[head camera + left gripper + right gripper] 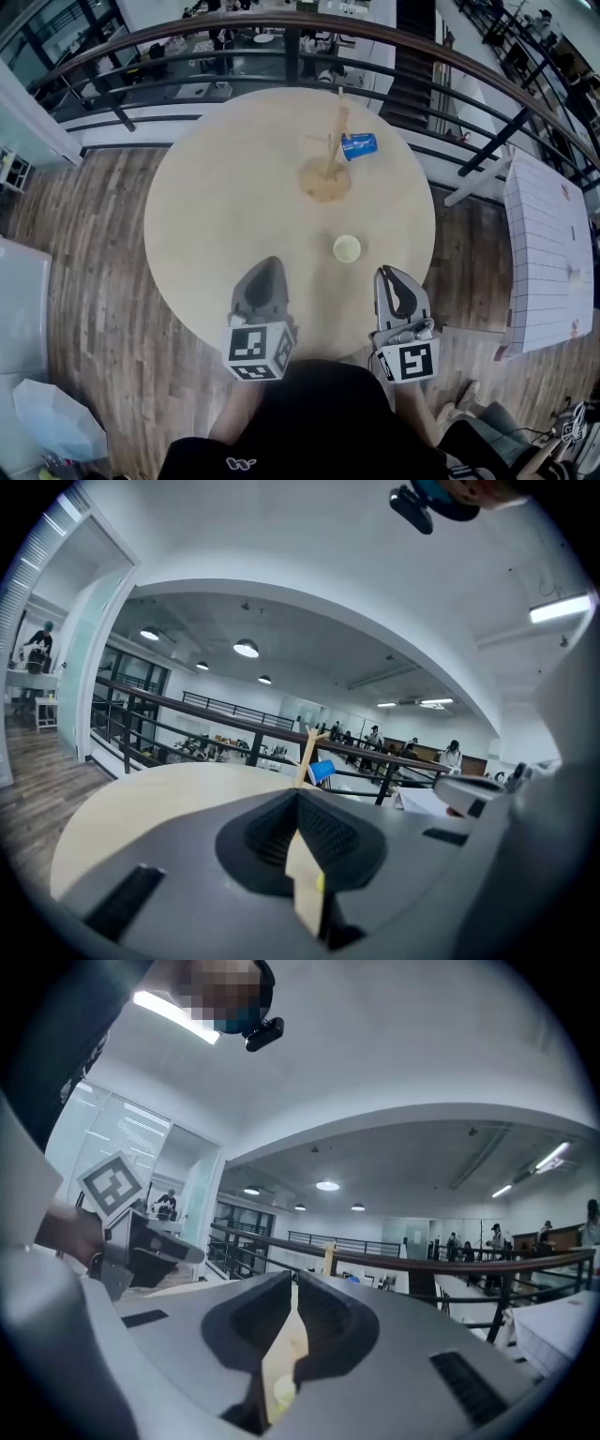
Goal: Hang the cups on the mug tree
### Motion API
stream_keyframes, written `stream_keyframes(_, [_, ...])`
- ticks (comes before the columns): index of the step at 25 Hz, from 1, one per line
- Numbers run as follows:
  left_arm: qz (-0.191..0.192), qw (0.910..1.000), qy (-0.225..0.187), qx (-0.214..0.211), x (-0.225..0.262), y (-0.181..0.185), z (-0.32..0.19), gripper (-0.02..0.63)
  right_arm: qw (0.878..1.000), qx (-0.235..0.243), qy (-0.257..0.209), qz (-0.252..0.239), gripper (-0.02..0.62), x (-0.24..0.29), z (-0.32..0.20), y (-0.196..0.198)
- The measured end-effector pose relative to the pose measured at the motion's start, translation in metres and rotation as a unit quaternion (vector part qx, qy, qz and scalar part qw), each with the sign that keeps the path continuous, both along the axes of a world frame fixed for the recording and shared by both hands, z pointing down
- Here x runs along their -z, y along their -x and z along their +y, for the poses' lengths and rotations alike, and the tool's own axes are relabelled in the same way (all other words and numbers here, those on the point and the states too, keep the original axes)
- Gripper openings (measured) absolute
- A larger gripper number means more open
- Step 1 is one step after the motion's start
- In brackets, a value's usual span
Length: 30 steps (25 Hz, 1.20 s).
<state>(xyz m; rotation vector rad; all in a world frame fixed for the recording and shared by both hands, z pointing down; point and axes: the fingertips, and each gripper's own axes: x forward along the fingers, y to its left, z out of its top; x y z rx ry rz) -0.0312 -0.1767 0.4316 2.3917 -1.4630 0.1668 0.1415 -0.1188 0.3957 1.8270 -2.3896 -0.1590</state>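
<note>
A wooden mug tree (330, 150) stands at the far side of the round pale table (234, 187), with a blue cup (358, 145) hanging on its right peg. A pale yellow cup (347, 248) stands upright on the table, nearer me. My left gripper (265, 272) and right gripper (391, 274) rest at the table's near edge, both shut and empty. The yellow cup is ahead and slightly left of the right gripper, apart from it. In the left gripper view the tree (307, 757) and blue cup (322, 771) show beyond the closed jaws.
A dark curved railing (281, 28) runs behind the table over a lower floor. A white gridded board (548, 253) lies to the right and a white bag (52, 417) at lower left, both on the wooden floor.
</note>
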Motion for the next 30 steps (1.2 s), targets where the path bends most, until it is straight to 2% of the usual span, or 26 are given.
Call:
stream_keyframes(4, [-0.005, 0.9999, -0.003, -0.015, 0.002, -0.003, 0.003, 0.000, 0.999, 0.016, 0.032, 0.002, 0.047, -0.029, 0.013, 0.004])
stream_keyframes(6, [-0.007, 0.9999, -0.001, -0.016, 0.000, -0.002, 0.004, 0.000, 0.998, 0.029, 0.053, -0.003, 0.149, -0.045, 0.015, 0.004])
stream_keyframes(8, [-0.009, 0.9998, 0.001, -0.015, -0.002, 0.000, 0.005, 0.000, 0.996, 0.041, 0.075, -0.001, 0.223, -0.066, 0.014, 0.004])
stream_keyframes(13, [-0.020, 0.9997, 0.003, -0.016, -0.006, 0.007, 0.008, 0.000, 0.993, 0.064, 0.096, -0.002, 0.253, -0.116, 0.008, 0.006])
stream_keyframes(15, [-0.023, 0.9997, 0.005, -0.011, -0.006, 0.012, 0.008, 0.000, 0.990, 0.067, 0.125, -0.018, 0.291, -0.146, 0.000, 0.003])
stream_keyframes(17, [-0.021, 0.9997, 0.006, -0.006, -0.005, 0.014, 0.010, 0.000, 0.984, 0.067, 0.161, -0.031, 0.302, -0.178, -0.007, -0.002])
stream_keyframes(20, [-0.025, 0.9997, 0.002, -0.005, -0.002, 0.014, 0.009, 0.000, 0.975, 0.052, 0.208, -0.050, 0.336, -0.223, -0.020, -0.014])
stream_keyframes(22, [-0.029, 0.9996, -0.002, -0.005, 0.000, 0.015, 0.008, 0.000, 0.972, 0.031, 0.223, -0.064, 0.391, -0.242, -0.031, -0.021])
stream_keyframes(24, [-0.031, 0.9995, -0.001, -0.002, 0.001, 0.020, 0.009, 0.000, 0.970, 0.023, 0.231, -0.068, 0.393, -0.251, -0.037, -0.020])
stream_keyframes(30, [-0.040, 0.9991, 0.004, 0.011, -0.002, 0.027, 0.011, 0.000, 0.966, 0.039, 0.253, -0.046, 0.392, -0.272, -0.056, -0.009])
